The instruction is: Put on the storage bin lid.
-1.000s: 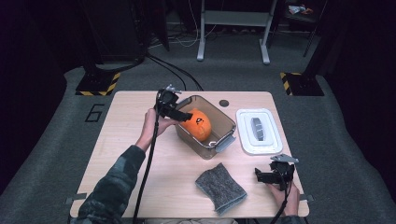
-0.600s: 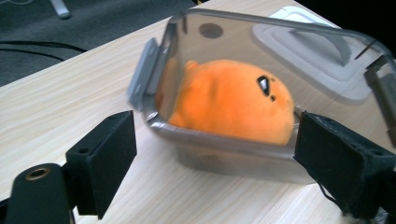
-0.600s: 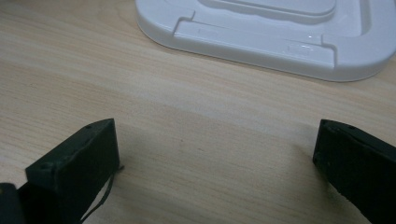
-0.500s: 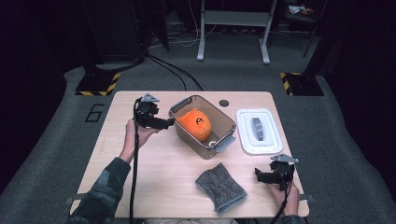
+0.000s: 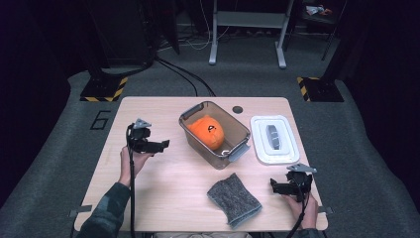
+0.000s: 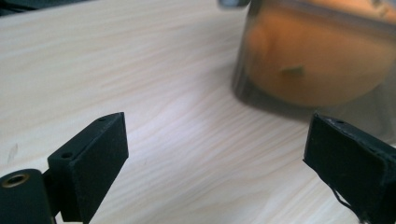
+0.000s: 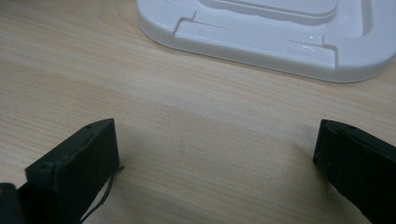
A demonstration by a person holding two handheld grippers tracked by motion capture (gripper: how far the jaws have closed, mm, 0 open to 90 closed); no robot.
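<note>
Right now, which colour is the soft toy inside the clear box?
Orange, with a small dark mark on top. The toy shows best in the high view.

Dim room — grey carpet, light wooden table, hazard-striped bases.

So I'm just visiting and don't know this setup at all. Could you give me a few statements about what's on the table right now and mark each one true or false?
1. The orange plush toy lies inside the clear bin. True.
2. The white lid is snapped onto the bin. False: it lies flat on the table, beside the bin on its right.
3. The left gripper is open and holds nothing. True: in the left gripper view its jaws stand wide apart over bare wood.
4. The right gripper is clamped on the grey cloth. False: it is open, and the cloth lies apart from it.
5. The cloth lies in the bin. False: it lies on the table near the front edge.
</note>
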